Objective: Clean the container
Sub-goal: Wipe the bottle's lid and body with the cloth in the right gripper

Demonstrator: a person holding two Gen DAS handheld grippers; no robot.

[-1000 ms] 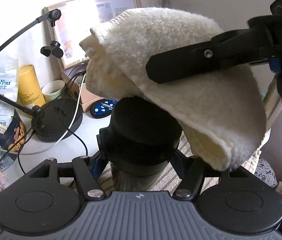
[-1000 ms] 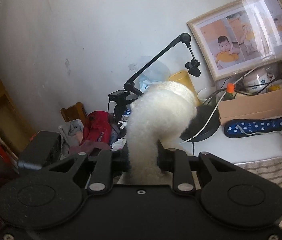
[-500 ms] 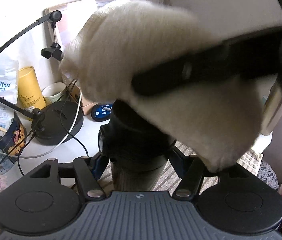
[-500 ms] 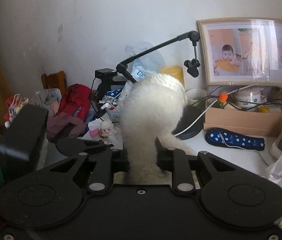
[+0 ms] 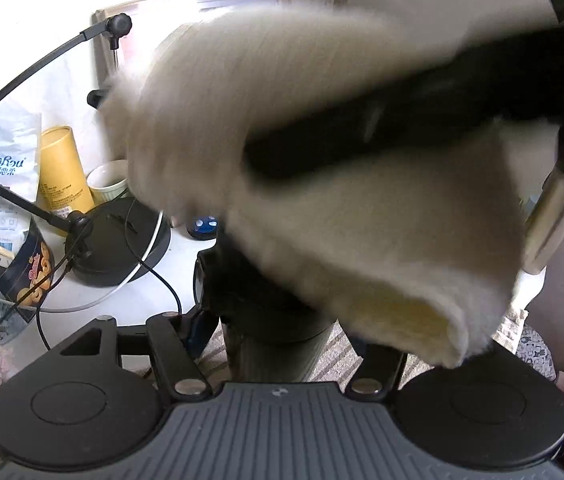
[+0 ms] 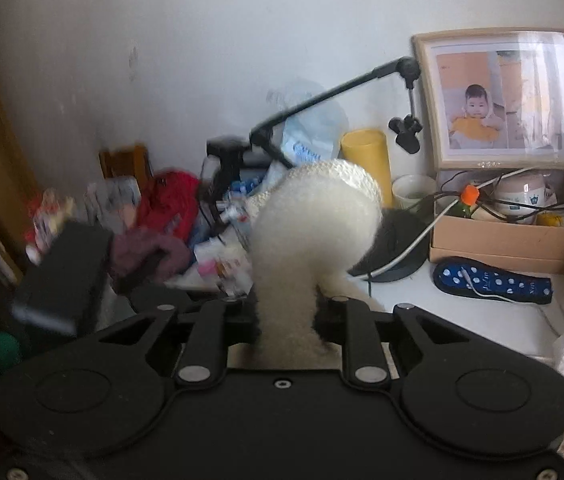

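The left gripper is clamped round the dark container, which stands upright between its fingers; the right gripper is closed on the white cloth draped over the lid. Best keep the container steady and wipe with even pressure

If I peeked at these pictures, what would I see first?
A big fluffy white towel, pinched in the right gripper, fills the middle, draped over the top of a dark cylindrical container that the left gripper clasps. Behind, a tall yellow tube stands beside a framed photo.
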